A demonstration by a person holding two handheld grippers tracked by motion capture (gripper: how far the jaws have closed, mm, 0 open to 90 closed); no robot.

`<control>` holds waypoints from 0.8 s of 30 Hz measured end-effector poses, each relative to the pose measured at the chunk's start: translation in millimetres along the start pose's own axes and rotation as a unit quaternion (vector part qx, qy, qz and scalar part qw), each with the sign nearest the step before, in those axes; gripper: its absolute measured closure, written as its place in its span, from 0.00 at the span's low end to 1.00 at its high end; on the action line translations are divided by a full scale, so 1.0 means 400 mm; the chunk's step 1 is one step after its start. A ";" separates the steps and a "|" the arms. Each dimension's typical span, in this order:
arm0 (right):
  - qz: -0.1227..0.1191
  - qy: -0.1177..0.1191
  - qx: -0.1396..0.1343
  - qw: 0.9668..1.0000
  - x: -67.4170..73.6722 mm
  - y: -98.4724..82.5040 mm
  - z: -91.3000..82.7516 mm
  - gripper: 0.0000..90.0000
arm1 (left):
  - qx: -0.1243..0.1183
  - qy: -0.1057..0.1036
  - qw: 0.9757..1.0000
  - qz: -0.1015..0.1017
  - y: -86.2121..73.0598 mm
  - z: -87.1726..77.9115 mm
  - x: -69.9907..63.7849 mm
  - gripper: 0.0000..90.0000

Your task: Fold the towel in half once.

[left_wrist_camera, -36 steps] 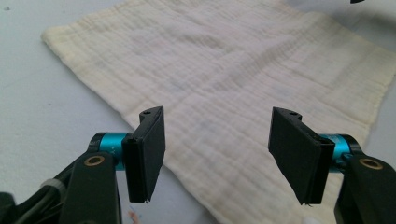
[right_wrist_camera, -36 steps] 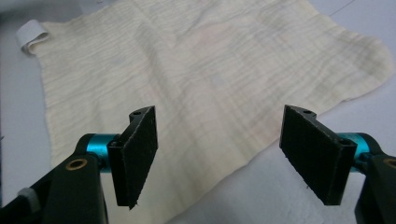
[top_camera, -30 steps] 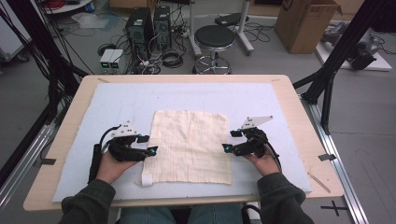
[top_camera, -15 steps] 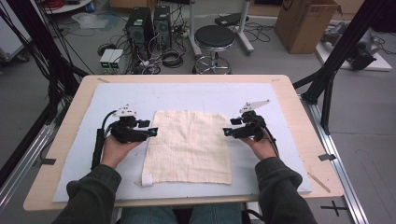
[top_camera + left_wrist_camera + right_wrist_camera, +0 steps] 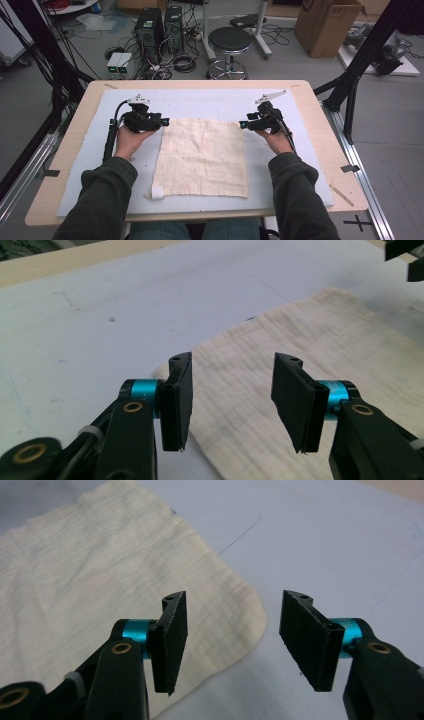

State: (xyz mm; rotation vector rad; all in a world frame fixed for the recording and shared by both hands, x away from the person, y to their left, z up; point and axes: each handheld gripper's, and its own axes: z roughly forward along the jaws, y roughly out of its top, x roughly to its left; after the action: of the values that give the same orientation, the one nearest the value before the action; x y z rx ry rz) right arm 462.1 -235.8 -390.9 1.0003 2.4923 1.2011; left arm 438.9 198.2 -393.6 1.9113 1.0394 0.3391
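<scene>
Both grippers hover at the cream cloth's (image 5: 202,155) far corners: my left gripper (image 5: 161,121) at its far-left corner, my right gripper (image 5: 243,124) at its far-right. Each pair of jaws has just been closing yet stands apart, gripping nothing. Cloth lies flat on the white mat (image 5: 200,102).

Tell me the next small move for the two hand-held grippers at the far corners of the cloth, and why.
Probably lower each one onto its far corner and close. The left hand-held gripper and right hand-held gripper have just been closing, but both stand open with nothing pinched. The cream cloth lies flat on the white mat, its far corners just ahead of the jaws, so neither corner is gripped yet.
</scene>
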 end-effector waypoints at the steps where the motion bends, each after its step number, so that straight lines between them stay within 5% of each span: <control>1: 0.006 -0.002 -0.004 1.000 -0.008 -0.002 0.003 0.51 | 0.005 0.001 1.000 0.000 0.000 0.007 0.006 0.58; 13: 0.051 -0.009 0.015 0.999 -0.035 -0.025 0.068 0.59 | 0.027 0.041 0.998 -0.040 -0.038 0.095 0.035 0.61; 18: 0.066 -0.020 0.034 0.997 -0.041 -0.037 0.098 0.63 | 0.056 0.052 0.997 -0.032 -0.051 0.127 0.028 0.66; 24: 0.069 -0.034 0.042 0.996 -0.039 -0.042 0.120 0.74 | 0.057 0.079 0.995 -0.027 -0.052 0.128 0.027 0.85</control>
State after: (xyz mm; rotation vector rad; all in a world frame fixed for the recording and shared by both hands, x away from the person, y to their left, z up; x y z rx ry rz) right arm 486.7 -223.6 -436.5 1.2310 2.4746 1.0875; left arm 464.9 181.3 -440.7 1.9786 1.2363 0.4140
